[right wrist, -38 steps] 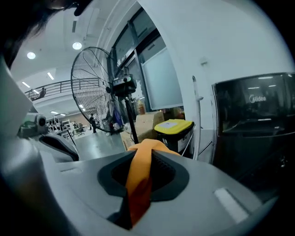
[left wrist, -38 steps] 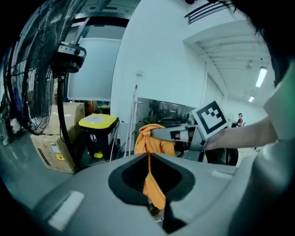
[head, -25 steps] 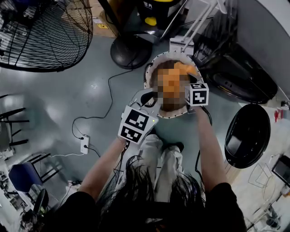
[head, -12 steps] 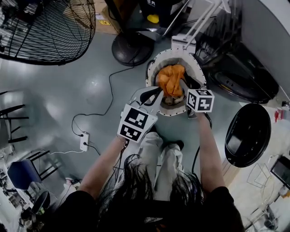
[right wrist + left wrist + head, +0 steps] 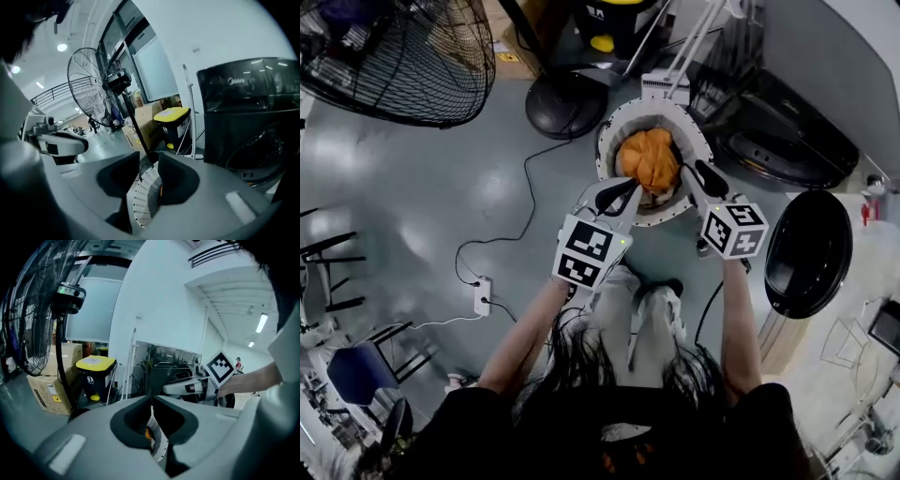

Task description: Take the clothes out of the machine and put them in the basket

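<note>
Orange clothes [image 5: 649, 157] lie heaped in the round white basket [image 5: 609, 141] on the floor, in front of the black washing machine [image 5: 787, 141]. My left gripper [image 5: 614, 192] hovers at the basket's near left rim; its tips meet in the left gripper view [image 5: 151, 399], with nothing held. My right gripper [image 5: 698, 176] hangs above the near right rim. Its jaws [image 5: 149, 157] have just been closing and stand a little apart with nothing between them. The basket wall [image 5: 143, 197] shows through that gap.
The machine's round door [image 5: 806, 253] hangs open at the right. A big floor fan [image 5: 394, 56] stands at the upper left, its round base [image 5: 567, 105] just beyond the basket. A yellow-lidded bin [image 5: 609, 19] is behind. A cable and power strip [image 5: 481, 295] lie at the left.
My right gripper has lifted away from the orange clothes and drawn back toward the person, empty. The clothes stay in the basket. The left gripper has risen slightly.
</note>
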Tool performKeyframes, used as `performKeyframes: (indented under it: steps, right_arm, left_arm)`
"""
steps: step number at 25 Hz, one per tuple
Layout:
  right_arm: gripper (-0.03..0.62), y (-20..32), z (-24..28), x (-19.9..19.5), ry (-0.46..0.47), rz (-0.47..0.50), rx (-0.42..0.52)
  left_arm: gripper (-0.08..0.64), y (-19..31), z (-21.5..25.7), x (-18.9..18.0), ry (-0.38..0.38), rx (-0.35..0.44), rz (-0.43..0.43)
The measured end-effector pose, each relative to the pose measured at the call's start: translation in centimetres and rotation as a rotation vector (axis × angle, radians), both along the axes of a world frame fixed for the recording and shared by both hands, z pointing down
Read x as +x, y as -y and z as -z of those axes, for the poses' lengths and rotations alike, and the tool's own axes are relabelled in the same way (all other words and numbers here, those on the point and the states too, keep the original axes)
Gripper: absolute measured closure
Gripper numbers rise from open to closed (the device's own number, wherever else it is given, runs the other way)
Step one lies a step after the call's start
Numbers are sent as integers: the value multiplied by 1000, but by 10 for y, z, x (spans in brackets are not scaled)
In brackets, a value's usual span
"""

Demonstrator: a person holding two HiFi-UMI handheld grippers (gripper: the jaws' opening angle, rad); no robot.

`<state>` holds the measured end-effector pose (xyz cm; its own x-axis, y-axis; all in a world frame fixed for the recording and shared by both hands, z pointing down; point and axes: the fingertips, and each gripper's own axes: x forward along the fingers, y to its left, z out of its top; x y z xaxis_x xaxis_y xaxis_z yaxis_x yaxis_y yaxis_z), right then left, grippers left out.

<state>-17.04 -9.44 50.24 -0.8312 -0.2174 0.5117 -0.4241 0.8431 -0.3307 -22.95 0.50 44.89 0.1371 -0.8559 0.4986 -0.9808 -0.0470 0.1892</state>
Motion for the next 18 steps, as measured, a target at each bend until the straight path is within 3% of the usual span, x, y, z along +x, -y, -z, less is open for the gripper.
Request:
performKeyframes:
  steps: [6, 18]
  right_arm:
    - [480, -28, 69, 44, 42, -33, 27]
    - [491, -81, 153, 130, 82, -133, 74]
  left_arm:
    - [542, -13, 38, 28, -42, 30, -27]
    - [542, -34, 95, 99, -71, 71, -148]
